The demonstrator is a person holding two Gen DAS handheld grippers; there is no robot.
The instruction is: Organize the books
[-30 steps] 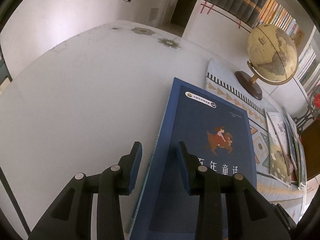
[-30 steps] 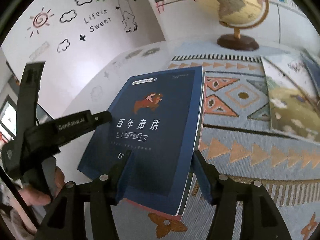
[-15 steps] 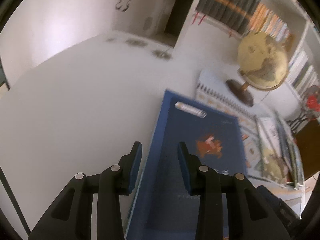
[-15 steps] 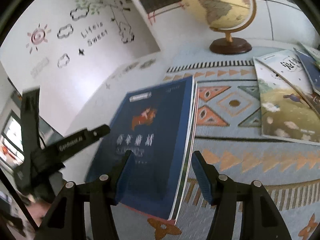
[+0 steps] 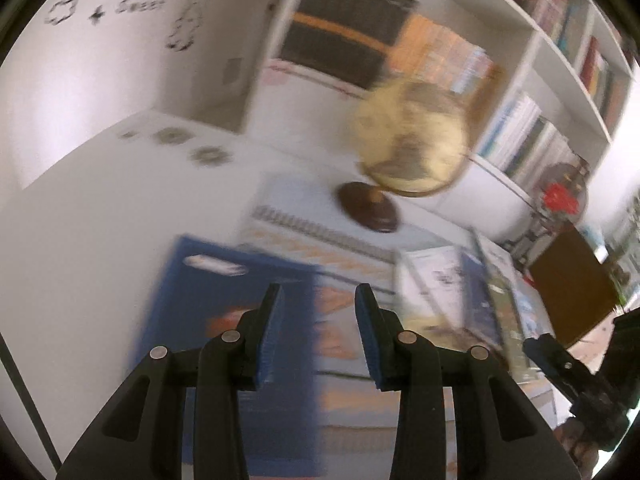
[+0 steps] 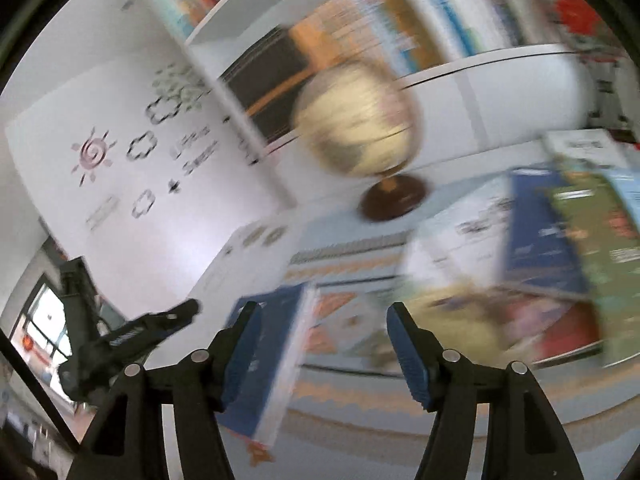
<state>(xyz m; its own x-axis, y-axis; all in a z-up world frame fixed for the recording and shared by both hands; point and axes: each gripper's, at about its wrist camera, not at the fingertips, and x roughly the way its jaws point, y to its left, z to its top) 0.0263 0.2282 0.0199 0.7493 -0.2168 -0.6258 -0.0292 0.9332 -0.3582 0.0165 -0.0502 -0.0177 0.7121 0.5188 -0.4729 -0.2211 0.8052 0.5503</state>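
A dark blue book (image 5: 224, 320) lies flat on the patterned mat, below and left of the left claw (image 5: 318, 332), its cover blurred. More books (image 6: 560, 248), white, blue and green, lie overlapping in a fan up and right of the right claw (image 6: 324, 344).

Inventory, as counted:
- Globe (image 6: 354, 120): one, at 12 o'clock.
- Dark blue book (image 5: 224, 320): one, lying apart at 9 o'clock on the patterned mat (image 6: 360, 276).
- Overlapping books (image 6: 560, 248): at least four at 3 o'clock; blur prevented a firmer count.
- Grippers: two.
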